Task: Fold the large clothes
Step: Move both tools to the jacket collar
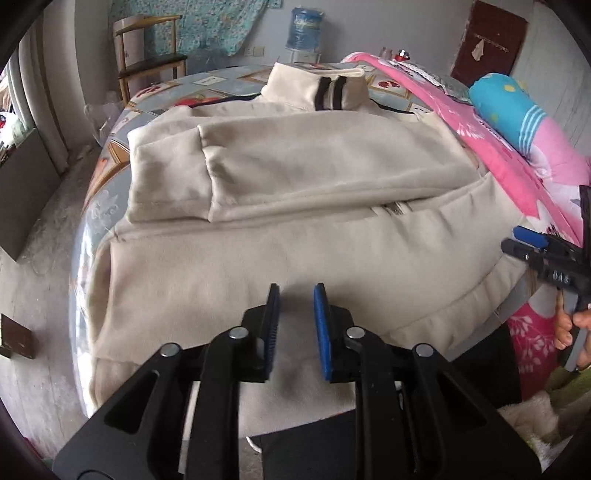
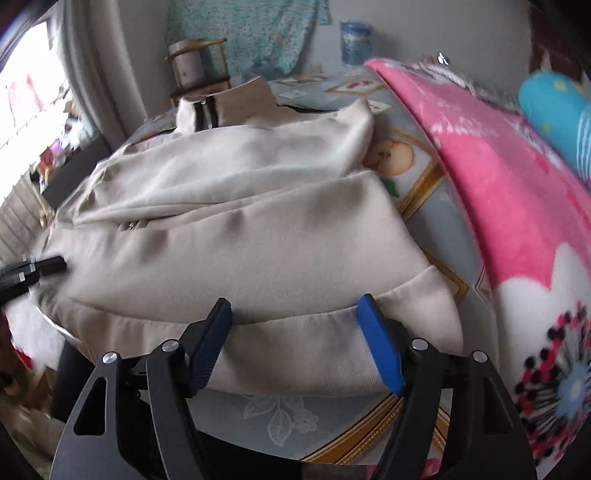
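A large cream jacket (image 1: 295, 206) with a black-striped collar (image 1: 330, 92) lies on a table, sleeves folded across its front. It also shows in the right wrist view (image 2: 240, 236). My left gripper (image 1: 297, 290) hovers open and empty above the jacket's lower part, jaws a small gap apart. My right gripper (image 2: 295, 306) is wide open over the jacket's hem (image 2: 295, 350), which lies between its blue pads (image 2: 380, 347). The right gripper also shows at the right edge of the left wrist view (image 1: 546, 254).
The table (image 2: 280, 417) has a patterned fruit-print cloth. A pink blanket (image 2: 517, 206) and blue bolster (image 1: 513, 107) lie on the right. A wooden chair (image 1: 147, 59) and a water jug (image 1: 304, 31) stand behind. The floor (image 1: 40, 280) lies to the left.
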Demonstrator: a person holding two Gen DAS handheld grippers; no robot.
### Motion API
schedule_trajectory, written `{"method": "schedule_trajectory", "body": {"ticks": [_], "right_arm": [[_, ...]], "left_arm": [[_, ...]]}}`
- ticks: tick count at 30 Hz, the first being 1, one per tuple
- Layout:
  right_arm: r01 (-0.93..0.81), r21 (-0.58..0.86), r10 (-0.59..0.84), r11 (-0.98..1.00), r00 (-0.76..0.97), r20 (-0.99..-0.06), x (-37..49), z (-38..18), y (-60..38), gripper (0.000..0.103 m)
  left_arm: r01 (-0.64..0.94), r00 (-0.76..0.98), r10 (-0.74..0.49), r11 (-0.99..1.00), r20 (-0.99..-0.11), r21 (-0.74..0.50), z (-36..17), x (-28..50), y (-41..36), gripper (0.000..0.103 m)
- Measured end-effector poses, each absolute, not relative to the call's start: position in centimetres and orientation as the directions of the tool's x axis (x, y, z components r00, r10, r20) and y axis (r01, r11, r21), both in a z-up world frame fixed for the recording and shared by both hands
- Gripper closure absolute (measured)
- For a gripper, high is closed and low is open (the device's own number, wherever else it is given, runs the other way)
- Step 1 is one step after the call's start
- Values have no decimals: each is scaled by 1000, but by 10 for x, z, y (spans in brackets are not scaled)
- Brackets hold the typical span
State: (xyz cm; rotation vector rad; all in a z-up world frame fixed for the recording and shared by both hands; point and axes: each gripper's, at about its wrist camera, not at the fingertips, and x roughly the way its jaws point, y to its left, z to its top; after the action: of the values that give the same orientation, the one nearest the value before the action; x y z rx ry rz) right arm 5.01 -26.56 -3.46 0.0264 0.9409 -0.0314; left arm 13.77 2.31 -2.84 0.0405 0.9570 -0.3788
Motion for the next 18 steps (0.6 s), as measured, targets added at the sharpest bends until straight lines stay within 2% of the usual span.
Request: {"method": "schedule_trajectory", "body": {"ticks": [2, 3, 5, 7, 11, 13, 18], "right_arm": [[4, 3, 0, 1000, 609, -793, 55, -18, -262, 33], [-13, 7, 13, 1000, 621, -784, 58, -8, -262, 33], [-36, 6, 28, 999, 648, -761, 74, 19, -264, 26], [-52, 35, 61, 998, 668, -742, 92, 41, -269, 20], [-89, 187, 198, 978, 662, -723, 151, 78, -283, 11], [-88, 254, 251, 963, 635, -731, 182, 81, -287, 11], [-38, 321, 289, 946, 542, -789, 266, 64, -294, 11]], "left_arm": [[333, 535, -284, 936, -795, -111, -17, 141, 27, 64], [330, 550, -283, 938, -786, -107, -7, 144, 30, 60], [326, 571, -281, 940, -772, -101, 9, 151, 37, 43], [314, 598, -262, 946, -758, -80, 30, 168, 43, 39], [274, 625, -231, 959, -746, -67, 59, 208, 52, 27], [256, 624, -229, 963, -747, -82, 70, 237, 53, 25], [227, 631, -248, 965, -735, -131, 79, 303, 46, 20]]}}
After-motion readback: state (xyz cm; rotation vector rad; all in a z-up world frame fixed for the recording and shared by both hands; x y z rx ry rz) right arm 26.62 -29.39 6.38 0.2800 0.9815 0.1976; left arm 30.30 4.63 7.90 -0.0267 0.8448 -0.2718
